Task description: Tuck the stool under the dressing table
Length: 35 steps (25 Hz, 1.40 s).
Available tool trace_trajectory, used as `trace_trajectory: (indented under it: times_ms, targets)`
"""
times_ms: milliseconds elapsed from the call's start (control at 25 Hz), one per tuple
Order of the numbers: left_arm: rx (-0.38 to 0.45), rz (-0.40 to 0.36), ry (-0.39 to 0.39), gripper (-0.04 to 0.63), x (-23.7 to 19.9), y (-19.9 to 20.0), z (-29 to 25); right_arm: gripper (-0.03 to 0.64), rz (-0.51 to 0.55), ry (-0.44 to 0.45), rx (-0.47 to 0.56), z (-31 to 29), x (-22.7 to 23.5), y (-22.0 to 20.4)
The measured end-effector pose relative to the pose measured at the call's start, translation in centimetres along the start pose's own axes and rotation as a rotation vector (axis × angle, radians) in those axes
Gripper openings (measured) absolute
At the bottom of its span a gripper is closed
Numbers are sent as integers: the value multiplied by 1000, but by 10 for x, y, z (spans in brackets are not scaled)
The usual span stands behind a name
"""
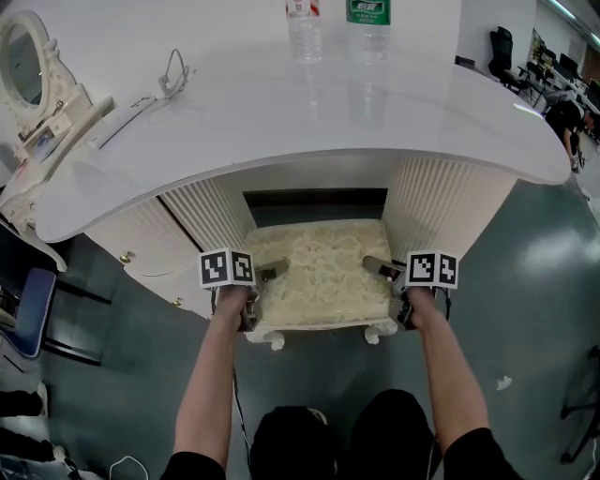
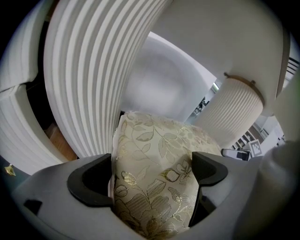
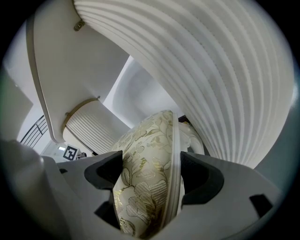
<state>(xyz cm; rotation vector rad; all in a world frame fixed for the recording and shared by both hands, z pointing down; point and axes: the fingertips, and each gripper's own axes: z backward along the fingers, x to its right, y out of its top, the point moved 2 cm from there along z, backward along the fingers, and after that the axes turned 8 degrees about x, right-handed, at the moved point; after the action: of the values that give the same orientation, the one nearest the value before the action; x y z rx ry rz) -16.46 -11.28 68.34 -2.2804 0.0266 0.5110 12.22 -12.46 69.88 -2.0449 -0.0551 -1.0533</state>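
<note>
Brocade-covered stool (image 1: 319, 267) is sitting halfway under the dressing table (image 1: 281, 122), left gripper (image 1: 265, 274) and right gripper (image 1: 382, 268) clamping its seat's sides, so the push-in is probably needing a straight forward shove.

cream floral-cushioned stool (image 1: 319, 274) stands upright, partly tucked beneath the white fluted dressing table (image 1: 281, 122).

Glossy white curved dressing tabletop (image 1: 309, 112); holds clear plastic bottle (image 1: 305, 33) and green-labelled clear plastic bottle (image 1: 368, 28) at far edge, white oval mirror (image 1: 23, 61) at left end. Dark grey floor (image 1: 534, 281) beneath; carries fluted white pedestals (image 1: 441, 206) and cream floral-cushioned stool (image 1: 319, 272) between them.
</note>
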Motion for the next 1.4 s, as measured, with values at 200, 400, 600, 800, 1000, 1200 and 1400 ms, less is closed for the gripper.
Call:
trace_trajectory:
  times_ms: [200, 400, 600, 800, 1000, 1200, 1400]
  targets:
    - [36, -15, -2, 537, 1, 2, 5, 331, -12, 20, 27, 5, 1, 0]
    - [94, -121, 2, 535, 9, 2, 18, 331, 57, -2, 37, 19, -2, 2]
    - [127, -199, 20, 534, 9, -3, 42, 330, 200, -64, 65, 43, -4, 3]
    - [185, -425, 81, 529, 35, 7, 75, 330, 368, -69, 108, 64, -23, 6]
    - [285, -652, 73, 483, 89, 23, 100, 328, 561, -30, 164, 77, -66, 9]
    - [366, -808, 39, 294, 141, 18, 104, 318, 695, 47, 254, 82, -118, 14]
    - [380, -855, 1, 187, 163, -1, 95, 21, 843, 53, 359, 93, -152, 7]
